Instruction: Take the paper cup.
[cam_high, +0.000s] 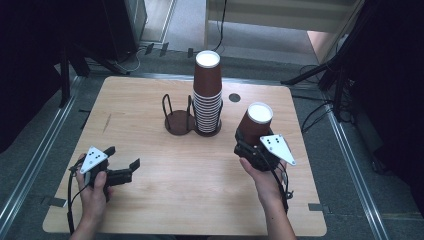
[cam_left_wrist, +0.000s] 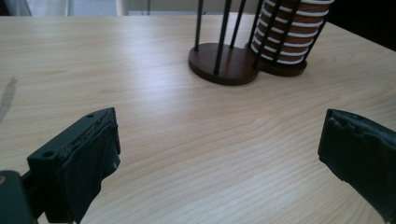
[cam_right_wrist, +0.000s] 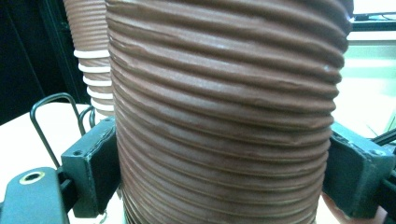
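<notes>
**Right gripper clamps a brown cup; left gripper waits with jaws spread**

The right gripper (cam_high: 251, 141) has its two jaws pressed against the sides of a brown ribbed paper cup (cam_high: 256, 125), holding it upside down with the white base on top, tilted a little toward the right edge of the tabletop (cam_high: 140, 200). In the right gripper view the cup's ridged wall (cam_right_wrist: 224, 116) sits squarely between the two black jaws, touching both. The right hand (cam_high: 262, 177) comes in from the near edge, right of centre.

The left gripper (cam_high: 122, 162) is near the near left corner, held by the left hand (cam_high: 95, 187), its jaws wide apart with only bare wood between them, as the left gripper view shows.

Toward the far edge, near the middle, stands a dark wire cup holder (cam_high: 179, 120) with two round bases. Its right bay carries a tall stack of cups (cam_high: 207, 95), also upside down; its left bay holds no cups. A small dark disc (cam_high: 234, 97) lies just right of the stack.
</notes>
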